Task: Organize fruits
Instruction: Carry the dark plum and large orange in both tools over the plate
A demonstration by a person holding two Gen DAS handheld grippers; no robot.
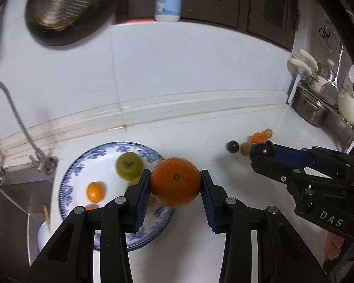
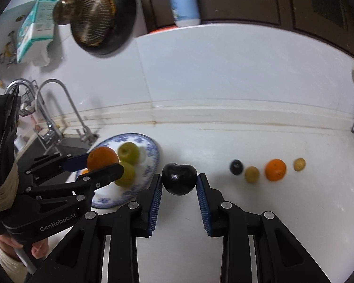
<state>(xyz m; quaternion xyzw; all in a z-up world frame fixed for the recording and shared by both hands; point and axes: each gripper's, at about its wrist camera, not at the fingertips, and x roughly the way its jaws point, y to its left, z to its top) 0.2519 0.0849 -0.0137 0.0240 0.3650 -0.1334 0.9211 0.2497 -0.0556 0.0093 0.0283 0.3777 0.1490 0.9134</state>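
Four loose fruits (image 2: 275, 169), two gripped.

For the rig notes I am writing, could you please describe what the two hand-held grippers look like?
Both are matte black linkage frames with round silver pivot pins and ribbed blue pads on the fingers. The left hand-held gripper has "GenRobot.AI" printed in white on its body, and cream tape or cord is wound around its rear part. The right hand-held gripper shows the white letters "DAS" on its body.
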